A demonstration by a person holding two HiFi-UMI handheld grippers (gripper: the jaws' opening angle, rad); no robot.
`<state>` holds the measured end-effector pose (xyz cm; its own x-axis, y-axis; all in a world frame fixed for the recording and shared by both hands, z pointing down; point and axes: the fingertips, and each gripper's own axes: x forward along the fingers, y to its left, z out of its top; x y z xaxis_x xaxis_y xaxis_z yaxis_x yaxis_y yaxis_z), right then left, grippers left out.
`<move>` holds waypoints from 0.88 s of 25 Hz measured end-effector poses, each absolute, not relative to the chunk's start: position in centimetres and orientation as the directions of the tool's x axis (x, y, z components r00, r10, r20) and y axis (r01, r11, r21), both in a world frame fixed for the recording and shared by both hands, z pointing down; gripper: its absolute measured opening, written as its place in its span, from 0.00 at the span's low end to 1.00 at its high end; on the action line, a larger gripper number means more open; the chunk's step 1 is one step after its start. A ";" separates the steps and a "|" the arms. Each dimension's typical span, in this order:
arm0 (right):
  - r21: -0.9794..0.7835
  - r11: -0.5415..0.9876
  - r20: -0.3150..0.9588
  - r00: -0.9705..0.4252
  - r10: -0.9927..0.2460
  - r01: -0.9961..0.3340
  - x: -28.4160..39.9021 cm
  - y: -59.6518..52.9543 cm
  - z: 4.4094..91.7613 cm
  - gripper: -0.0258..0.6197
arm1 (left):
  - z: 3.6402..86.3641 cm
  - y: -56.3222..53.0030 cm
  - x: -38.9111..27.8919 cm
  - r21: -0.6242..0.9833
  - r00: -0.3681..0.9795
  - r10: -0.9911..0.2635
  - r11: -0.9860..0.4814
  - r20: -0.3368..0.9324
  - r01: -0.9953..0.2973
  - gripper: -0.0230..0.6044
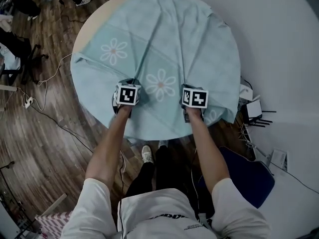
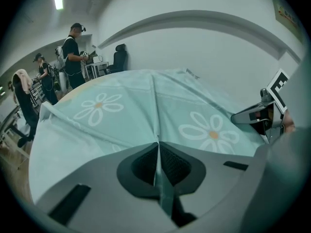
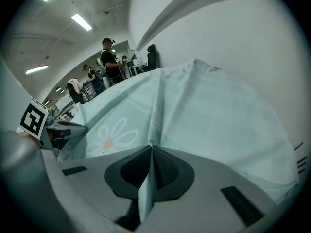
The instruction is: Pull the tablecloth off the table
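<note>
Fingers of the left gripper [image 2: 158,149] and the right gripper [image 3: 151,154] are each clamped tight on a pinched ridge of the pale green flowered tablecloth [image 1: 164,44], close to its edge nearest the person. That cloth covers most of the round bench [image 1: 92,21], draping over the near rim, with a bare wooden crescent at the far left. Wood floor [image 1: 45,133] lies open to the left, while a white wall [image 1: 284,44] crowds the right.
</note>
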<state>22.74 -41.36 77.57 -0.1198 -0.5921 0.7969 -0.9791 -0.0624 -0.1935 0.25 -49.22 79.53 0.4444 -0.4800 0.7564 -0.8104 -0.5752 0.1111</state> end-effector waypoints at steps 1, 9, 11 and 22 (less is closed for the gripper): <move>-0.199 -0.067 0.795 -0.121 -0.594 -0.978 22.3 -40.1 77.4 0.09 | 79.2 -48.2 -0.1 0.111 0.448 -0.482 -0.577 0.753 -0.809 0.06; -0.219 -0.086 0.790 -0.124 -0.601 -0.972 19.6 -32.2 76.3 0.09 | 77.1 -41.3 -2.1 0.124 0.473 -0.492 -0.586 0.731 -0.801 0.06; -0.222 -0.078 0.782 -0.129 -0.609 -0.972 19.2 -30.9 75.5 0.09 | 76.4 -39.9 -2.3 0.133 0.481 -0.490 -0.587 0.727 -0.799 0.06; -0.264 -0.059 0.752 -0.167 -0.638 -0.963 15.5 -22.8 71.7 0.09 | 70.3 -32.1 -3.1 0.167 0.532 -0.512 -0.596 0.674 -0.785 0.06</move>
<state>15.50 -22.78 71.69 -0.1667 -0.6377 0.7520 -0.9628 -0.0593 -0.2636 -3.06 -32.06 70.25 0.5323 -0.5121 0.6741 -0.7853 -0.5961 0.1673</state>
